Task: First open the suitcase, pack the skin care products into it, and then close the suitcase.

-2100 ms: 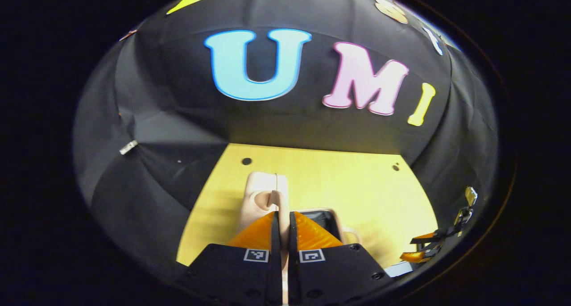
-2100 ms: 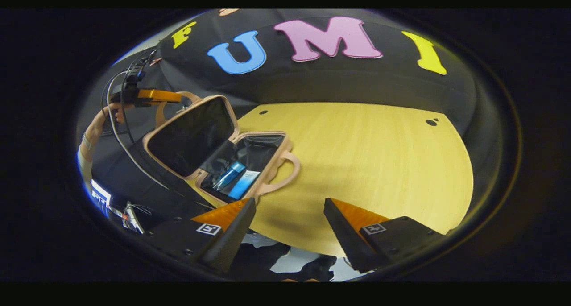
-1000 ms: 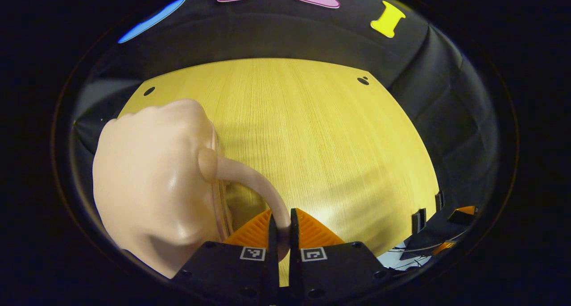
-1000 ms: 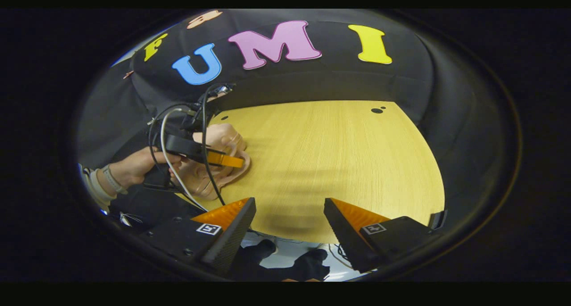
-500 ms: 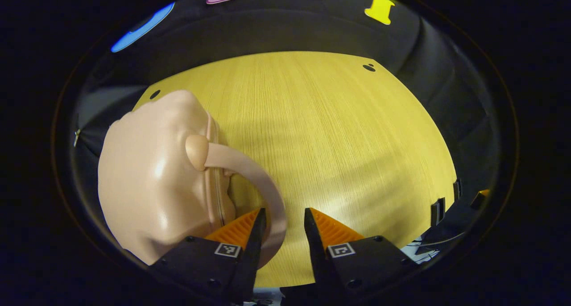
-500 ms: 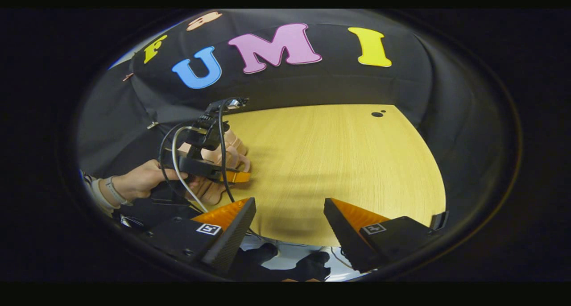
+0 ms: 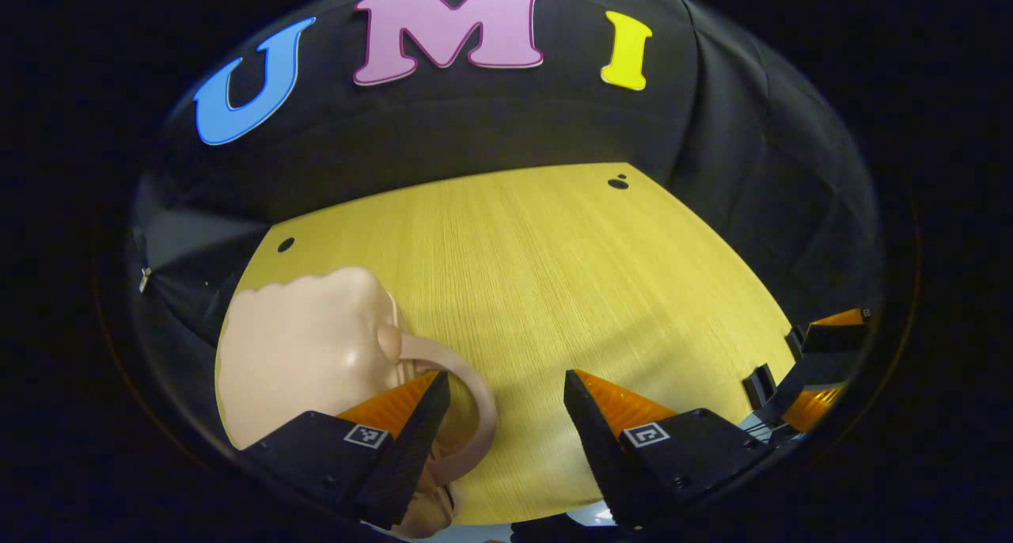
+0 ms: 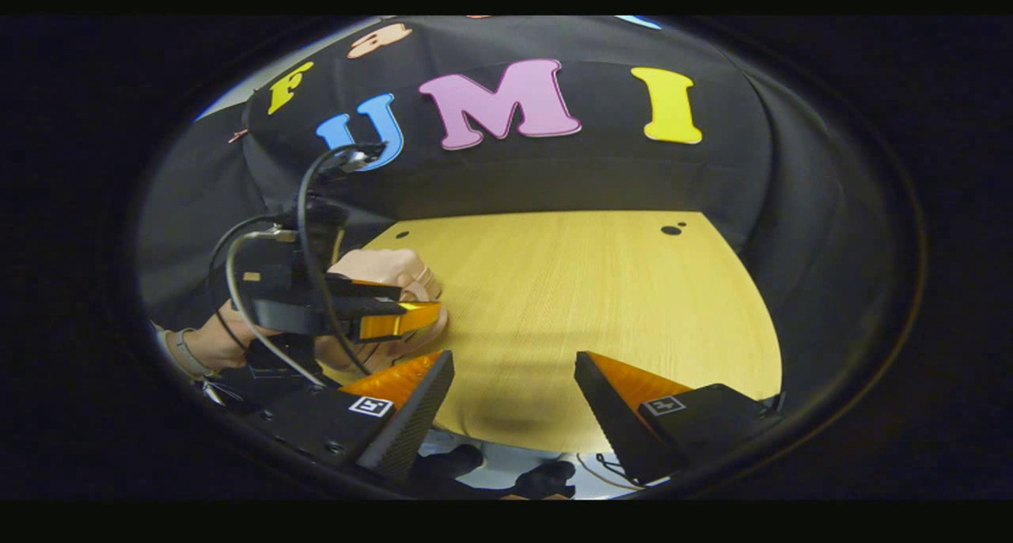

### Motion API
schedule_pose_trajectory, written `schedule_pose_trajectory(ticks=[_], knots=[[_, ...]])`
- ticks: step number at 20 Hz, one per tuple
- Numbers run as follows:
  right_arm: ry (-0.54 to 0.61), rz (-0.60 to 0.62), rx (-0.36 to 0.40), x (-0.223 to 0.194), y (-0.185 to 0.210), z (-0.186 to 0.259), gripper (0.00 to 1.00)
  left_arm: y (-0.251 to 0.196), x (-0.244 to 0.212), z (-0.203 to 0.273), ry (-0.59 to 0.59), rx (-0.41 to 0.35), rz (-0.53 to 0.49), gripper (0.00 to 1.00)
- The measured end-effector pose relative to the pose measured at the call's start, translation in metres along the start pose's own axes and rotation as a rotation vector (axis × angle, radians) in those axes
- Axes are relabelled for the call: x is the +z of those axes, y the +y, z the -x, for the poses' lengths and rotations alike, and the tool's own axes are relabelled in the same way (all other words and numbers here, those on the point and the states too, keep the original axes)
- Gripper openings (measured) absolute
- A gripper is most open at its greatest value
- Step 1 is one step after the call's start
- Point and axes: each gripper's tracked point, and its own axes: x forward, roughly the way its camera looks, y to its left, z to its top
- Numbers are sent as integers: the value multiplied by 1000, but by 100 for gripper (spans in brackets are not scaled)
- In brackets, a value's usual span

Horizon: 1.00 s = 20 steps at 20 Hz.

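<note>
My left gripper [image 7: 498, 404] hangs with its jaws wide and nothing between them. The case [image 7: 305, 341] lies to its left and a little ahead, shut, lid down on the surface [image 7: 538, 274]. Its handle [image 7: 467, 400] loops out toward the gripper's left finger [image 7: 411, 416] and sits just beside that finger; whether they touch I cannot tell, as the finger covers part of the loop. The other finger is well apart from it. The case's long axis seems to run away from me along the left edge of the surface, though the fisheye bends it and I would not swear to it.

From the right gripper view I see the left gripper [image 8: 396, 320] from the side, over the near end of the case [image 8: 388, 270], with a hand [image 8: 210, 345] holding it from behind and cables trailing above. My right gripper [image 8: 514, 396] is also wide open and holds nothing; it sits over bare surface [image 8: 601, 290], well apart from the case, which lies off to its left. So the left gripper is much the nearer one.

I see no skin care products on the surface and the case looks closed, so I judge the task to be at or near its end. Any last press on the lid would fall to the left gripper, moving left.
</note>
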Motion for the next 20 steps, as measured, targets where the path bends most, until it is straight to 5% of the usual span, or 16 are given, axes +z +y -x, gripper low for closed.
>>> schedule_pose_trajectory(ticks=[12,20], knots=[[-463,223,-102,160,34,53,97,36,77,127,-314,54,176,93],[-566,215,-69,192,58,72,98,57,110,177,-474,102,217,96]])
